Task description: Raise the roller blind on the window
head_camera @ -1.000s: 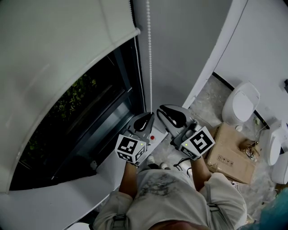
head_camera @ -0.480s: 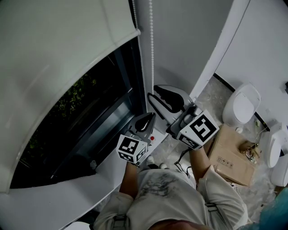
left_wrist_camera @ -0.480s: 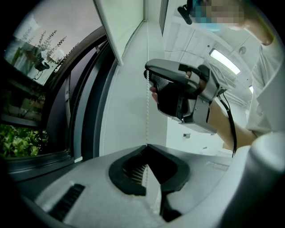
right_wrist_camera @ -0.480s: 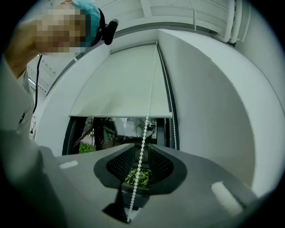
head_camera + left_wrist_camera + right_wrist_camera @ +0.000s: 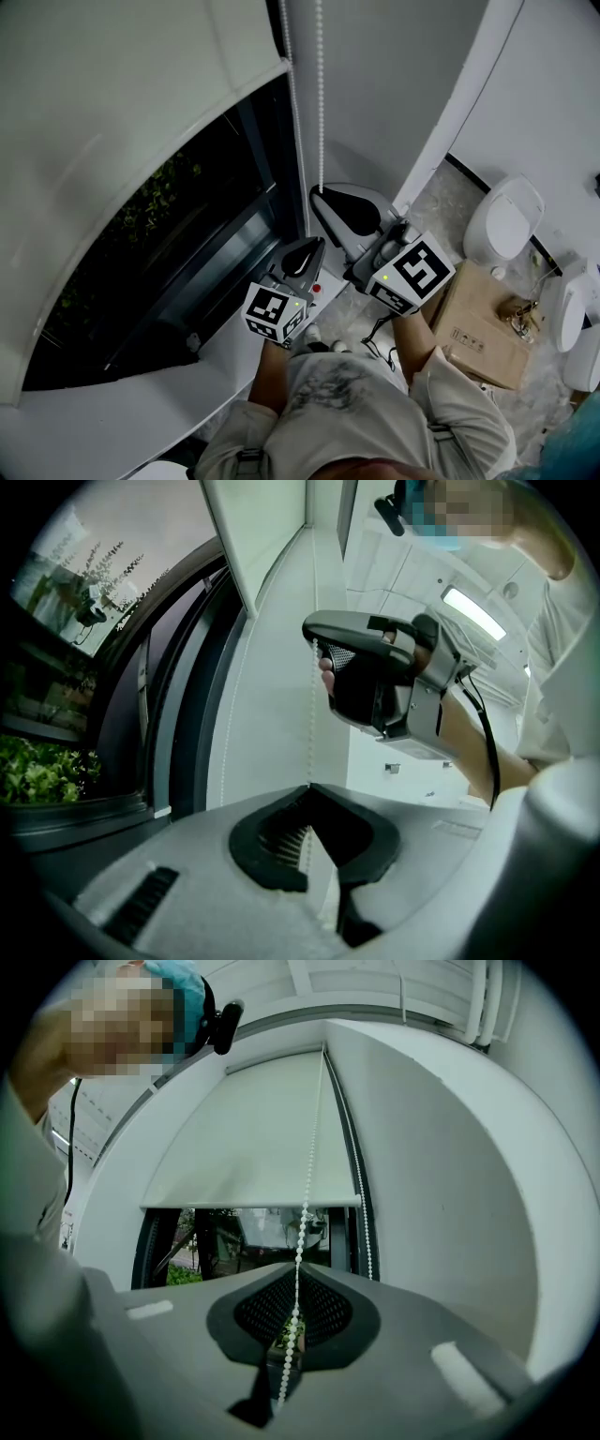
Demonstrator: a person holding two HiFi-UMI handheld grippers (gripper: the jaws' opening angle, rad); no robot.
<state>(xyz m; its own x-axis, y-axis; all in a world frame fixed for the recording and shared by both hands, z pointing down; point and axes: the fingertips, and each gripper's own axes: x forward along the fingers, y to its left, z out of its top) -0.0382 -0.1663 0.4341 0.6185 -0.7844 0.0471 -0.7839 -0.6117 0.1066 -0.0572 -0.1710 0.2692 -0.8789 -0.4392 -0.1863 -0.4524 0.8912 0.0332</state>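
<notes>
Blind: white fabric roller blind (image 5: 122, 122), toward 10 o'clock in the head view, partly raised; dark window glass (image 5: 187, 244) shows below its bottom bar.
Chain: white bead chain (image 5: 321, 94), hanging from 12 o'clock beside the window frame down to both grippers.
Right gripper (image 5: 323, 194): near centre, jaws clenched on the chain, which runs up from their tips.
Left gripper (image 5: 307, 246): at 7 o'clock of the right one, just below it; jaw tips closed, pinching the chain.
Floor: brown cardboard box (image 5: 483, 323), at 4 o'clock.
</notes>
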